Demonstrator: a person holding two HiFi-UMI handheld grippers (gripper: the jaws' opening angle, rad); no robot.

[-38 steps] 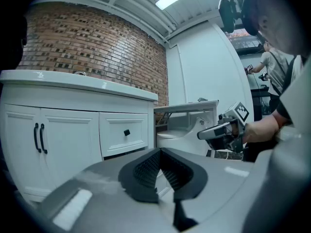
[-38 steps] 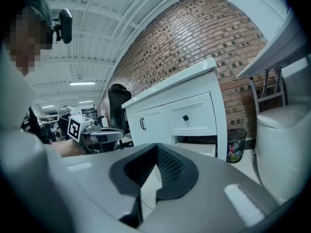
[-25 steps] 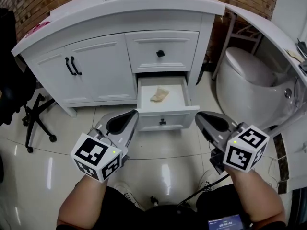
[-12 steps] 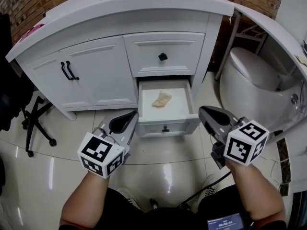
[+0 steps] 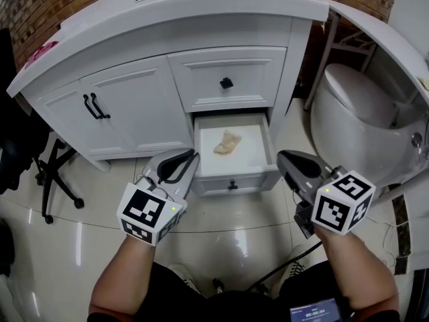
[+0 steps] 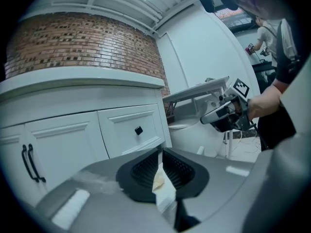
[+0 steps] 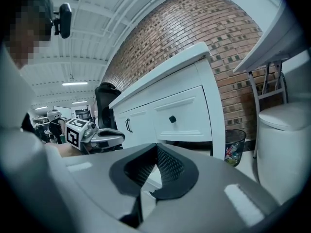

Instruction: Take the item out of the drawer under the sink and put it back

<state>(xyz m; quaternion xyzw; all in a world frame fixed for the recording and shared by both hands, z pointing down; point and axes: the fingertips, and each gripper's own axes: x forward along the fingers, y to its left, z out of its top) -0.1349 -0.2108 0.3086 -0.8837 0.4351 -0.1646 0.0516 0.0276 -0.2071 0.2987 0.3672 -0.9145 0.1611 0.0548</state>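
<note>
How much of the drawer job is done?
Done: the drawer is open. In hand: nothing; the left claw and right claw hover shut, beside it. Left: the tan item lies inside, and whether it has been out yet doesn't show.

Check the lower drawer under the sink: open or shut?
Open. The lower drawer is pulled out from the vanity, its inside exposed with a crumpled beige item lying in it.

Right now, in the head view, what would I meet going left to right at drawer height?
From the left: black office chair → left gripper → beige item lying in the open drawer → right gripper → toilet.
</note>
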